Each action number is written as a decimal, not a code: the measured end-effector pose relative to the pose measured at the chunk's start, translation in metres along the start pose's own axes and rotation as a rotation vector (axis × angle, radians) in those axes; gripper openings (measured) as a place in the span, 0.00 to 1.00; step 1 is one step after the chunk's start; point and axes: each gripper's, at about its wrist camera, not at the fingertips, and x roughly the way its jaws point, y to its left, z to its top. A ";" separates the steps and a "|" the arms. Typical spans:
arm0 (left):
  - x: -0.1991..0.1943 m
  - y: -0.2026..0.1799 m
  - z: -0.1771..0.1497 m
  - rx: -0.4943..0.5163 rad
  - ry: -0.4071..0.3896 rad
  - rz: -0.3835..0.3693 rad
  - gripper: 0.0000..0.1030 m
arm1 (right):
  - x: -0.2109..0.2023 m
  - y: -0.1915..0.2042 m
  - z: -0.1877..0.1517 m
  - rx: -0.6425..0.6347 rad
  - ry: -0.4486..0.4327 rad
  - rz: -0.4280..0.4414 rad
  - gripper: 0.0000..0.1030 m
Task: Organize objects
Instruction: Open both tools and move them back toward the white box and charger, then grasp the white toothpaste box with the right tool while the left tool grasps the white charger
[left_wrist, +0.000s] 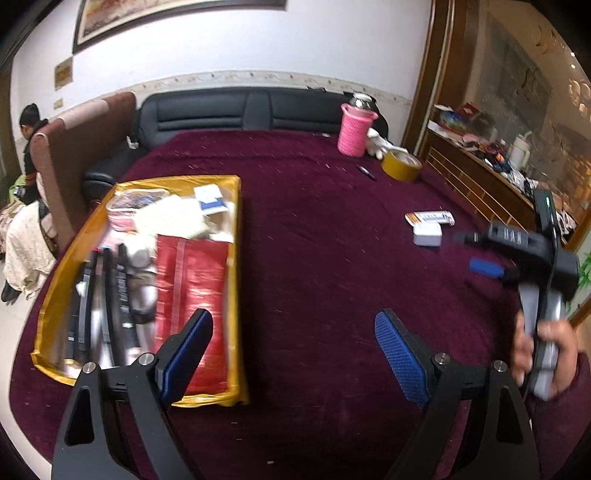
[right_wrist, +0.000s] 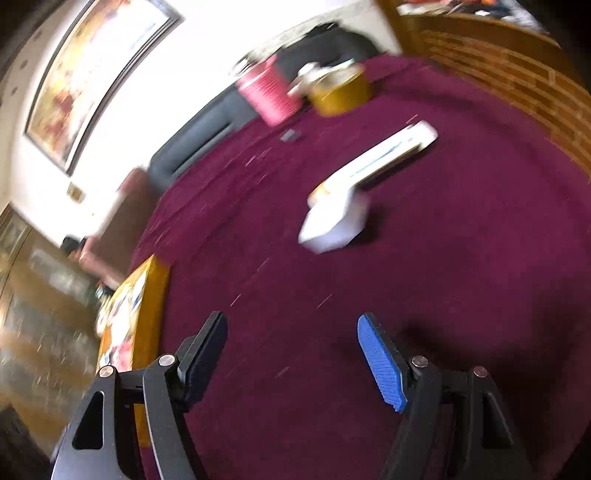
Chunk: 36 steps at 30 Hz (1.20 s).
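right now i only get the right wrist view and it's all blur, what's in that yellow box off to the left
Observer: In the yellow box a red packet lies nearest the left gripper, with dark long items beside it.
Operator: is the left gripper holding anything
Observer: No, it is open and empty.
Operator: anything loose near the tape roll
Observer: A small dark pen-like thing lies on the cloth left of the tape roll.

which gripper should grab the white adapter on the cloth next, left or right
Right, probably. The right gripper is open and pointed at the white adapter, with bare cloth between. The left gripper is open too, beside the yellow box.
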 end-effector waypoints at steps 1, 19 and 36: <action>0.004 -0.004 0.000 0.004 0.013 -0.005 0.86 | -0.001 -0.009 0.011 0.004 -0.025 -0.021 0.76; 0.033 -0.023 0.001 0.022 0.097 -0.007 0.86 | 0.083 0.021 0.051 -0.133 0.327 0.375 0.81; 0.046 -0.027 -0.007 0.010 0.120 -0.067 0.86 | 0.064 -0.043 0.093 0.085 0.073 -0.079 0.84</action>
